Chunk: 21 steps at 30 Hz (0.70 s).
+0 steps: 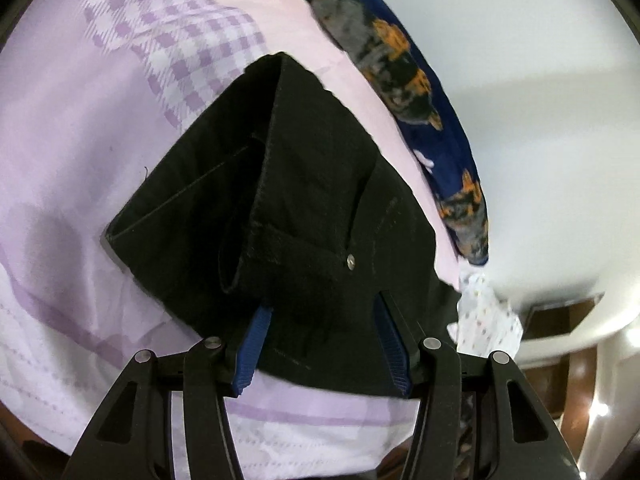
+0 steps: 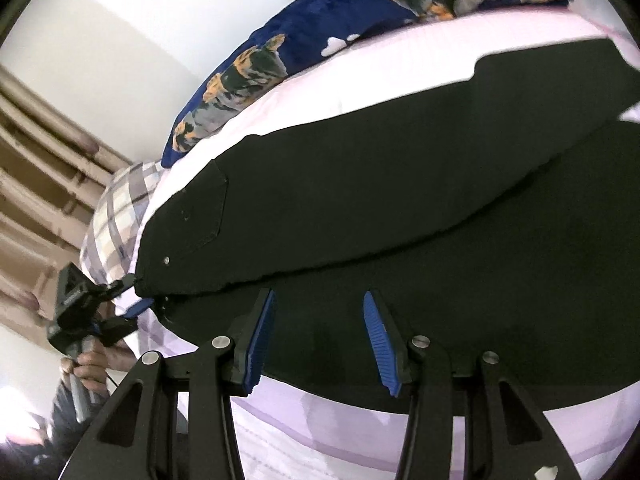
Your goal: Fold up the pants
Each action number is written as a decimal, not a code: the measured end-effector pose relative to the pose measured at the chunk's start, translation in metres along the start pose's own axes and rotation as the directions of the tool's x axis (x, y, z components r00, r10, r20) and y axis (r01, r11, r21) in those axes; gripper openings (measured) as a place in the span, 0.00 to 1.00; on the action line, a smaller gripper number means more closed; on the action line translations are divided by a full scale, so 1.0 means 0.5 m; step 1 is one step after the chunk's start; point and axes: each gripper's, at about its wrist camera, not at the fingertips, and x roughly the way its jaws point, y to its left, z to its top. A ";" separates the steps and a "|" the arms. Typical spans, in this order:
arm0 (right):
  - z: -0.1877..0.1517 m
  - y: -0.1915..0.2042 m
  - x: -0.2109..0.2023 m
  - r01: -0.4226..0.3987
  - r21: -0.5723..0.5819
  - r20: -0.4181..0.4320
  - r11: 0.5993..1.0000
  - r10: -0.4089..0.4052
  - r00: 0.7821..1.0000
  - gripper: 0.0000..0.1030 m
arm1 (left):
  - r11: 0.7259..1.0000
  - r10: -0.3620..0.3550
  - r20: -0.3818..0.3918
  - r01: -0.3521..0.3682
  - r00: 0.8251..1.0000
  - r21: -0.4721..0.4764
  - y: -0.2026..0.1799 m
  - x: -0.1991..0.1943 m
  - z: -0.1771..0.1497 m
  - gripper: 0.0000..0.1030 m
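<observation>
folding looks one pass in: with the left gripper point(image 1: 322, 344) and right gripper point(image 2: 318, 344) both parted, nothing pinched, over the black pants point(image 1: 304, 184), regrip the near edge evenly.

One pair of black pants point(image 1: 304, 184), one blue blanket point(image 1: 400, 72), one lilac bedsheet point(image 1: 80, 160), two grippers point(image 1: 320, 340).

Lilac-sheeted bed point(image 1: 72, 168) under black pants point(image 1: 304, 184), blue patterned blanket point(image 1: 420, 92), perhaps a pillow point(image 2: 116, 216).
</observation>
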 end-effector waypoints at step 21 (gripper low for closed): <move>0.106 -0.187 -0.020 -0.058 0.350 0.209 0.935 -0.017 0.978 0.40 | 0.998 0.060 0.074 -0.061 0.995 0.013 -0.028 -0.023 0.038 0.16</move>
